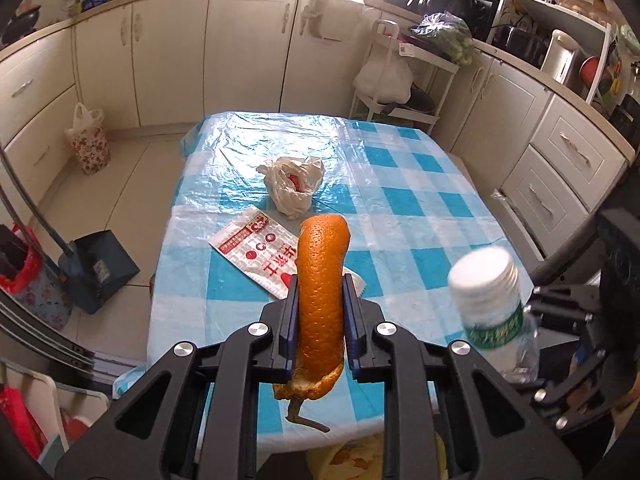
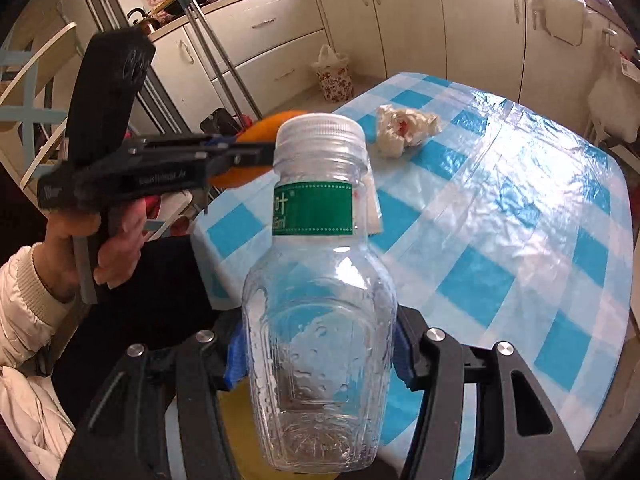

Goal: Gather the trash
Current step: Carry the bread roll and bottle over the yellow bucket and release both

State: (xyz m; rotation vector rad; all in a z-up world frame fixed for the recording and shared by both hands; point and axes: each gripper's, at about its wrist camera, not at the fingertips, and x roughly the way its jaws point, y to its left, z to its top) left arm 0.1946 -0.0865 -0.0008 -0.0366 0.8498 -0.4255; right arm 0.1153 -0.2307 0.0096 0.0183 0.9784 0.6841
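Checked table (image 1: 400,200), crumpled bag (image 1: 294,184), printed wrapper (image 1: 256,252)

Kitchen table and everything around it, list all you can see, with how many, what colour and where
orange peel: one, orange, clamped in the left gripper above the table
plastic bottle: one, clear with green label and white cap, clamped in the right gripper
sachet: one, white with red print, flat on the table near its left edge
crumpled plastic bag: one, white with red inside, mid-table
tablecloth: one, blue and white check under clear film, covering the table
floral bin: one, white bag liner, on the floor by the cabinets
dustpan: one, dark, on the floor left of the table
left gripper: one, black, shut on the peel
right gripper: one, black, shut on the bottle
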